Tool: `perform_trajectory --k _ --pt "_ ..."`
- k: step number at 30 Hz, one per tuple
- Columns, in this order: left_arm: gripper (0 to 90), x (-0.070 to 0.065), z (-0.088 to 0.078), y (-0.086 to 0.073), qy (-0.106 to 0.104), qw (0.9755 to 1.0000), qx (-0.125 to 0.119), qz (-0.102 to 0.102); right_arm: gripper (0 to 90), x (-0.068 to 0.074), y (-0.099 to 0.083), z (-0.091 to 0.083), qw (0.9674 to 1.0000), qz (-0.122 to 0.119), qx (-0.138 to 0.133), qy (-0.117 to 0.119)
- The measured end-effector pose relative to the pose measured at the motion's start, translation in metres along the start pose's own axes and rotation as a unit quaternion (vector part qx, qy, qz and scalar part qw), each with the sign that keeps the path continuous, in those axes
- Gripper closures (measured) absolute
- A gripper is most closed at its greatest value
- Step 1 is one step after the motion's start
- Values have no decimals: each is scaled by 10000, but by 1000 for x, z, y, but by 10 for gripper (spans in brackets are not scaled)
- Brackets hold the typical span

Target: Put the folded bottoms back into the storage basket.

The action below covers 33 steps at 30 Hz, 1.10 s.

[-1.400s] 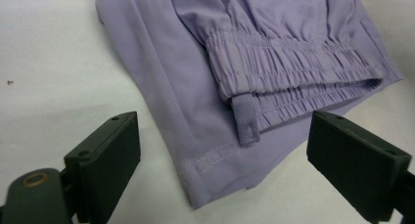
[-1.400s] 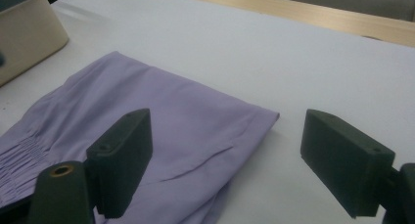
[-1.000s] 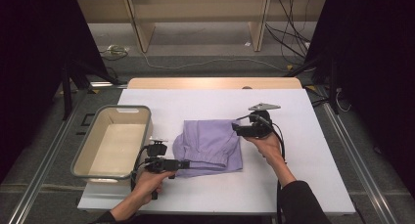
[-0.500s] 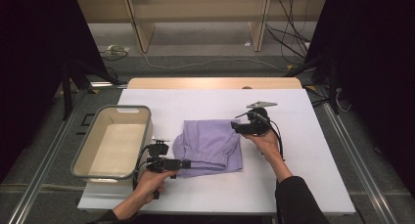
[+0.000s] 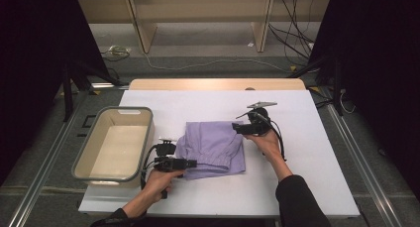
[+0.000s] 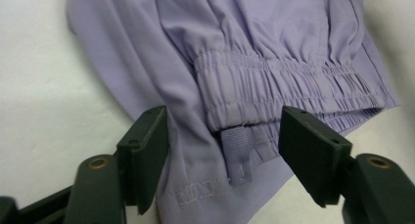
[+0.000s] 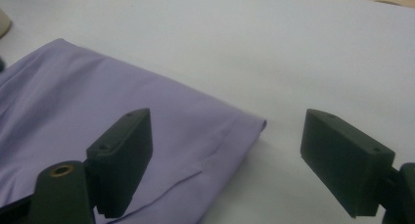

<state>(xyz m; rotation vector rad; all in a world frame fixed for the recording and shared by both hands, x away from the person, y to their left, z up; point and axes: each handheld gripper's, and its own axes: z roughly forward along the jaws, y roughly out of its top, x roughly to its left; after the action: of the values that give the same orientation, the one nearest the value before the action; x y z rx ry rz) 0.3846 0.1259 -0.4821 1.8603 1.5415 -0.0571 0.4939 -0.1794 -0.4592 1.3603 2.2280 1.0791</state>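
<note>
a: we log the white table (image 5: 307, 152), then the beige bin (image 5: 115, 142) on its left side, then the folded lilac garment (image 5: 213, 145) mid-table, just beside the bin.

b: left gripper (image 6: 222, 141)?

a: jaws have just been closing, now partly open astride the elastic waistband (image 6: 274, 82) and its small loop (image 6: 237, 153); not yet pinching.

b: right gripper (image 7: 225, 150)?

a: we note it released, jaws wide, straddling the garment's far corner, one jaw over cloth, one over table.
</note>
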Motion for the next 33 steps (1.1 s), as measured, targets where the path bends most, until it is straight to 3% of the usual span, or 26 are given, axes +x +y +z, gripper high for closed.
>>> perform_trajectory --k 10,15,33 --pt "534 -1 2 2 202 9997 -42 107 207 -5 2 9 9998 110 145 5" --pt "691 -2 7 3 94 9999 -59 38 208 -6 4 14 9996 167 201 63" --pt "787 1 5 1 -84 9998 -164 -49 249 -13 8 34 9972 443 558 234"
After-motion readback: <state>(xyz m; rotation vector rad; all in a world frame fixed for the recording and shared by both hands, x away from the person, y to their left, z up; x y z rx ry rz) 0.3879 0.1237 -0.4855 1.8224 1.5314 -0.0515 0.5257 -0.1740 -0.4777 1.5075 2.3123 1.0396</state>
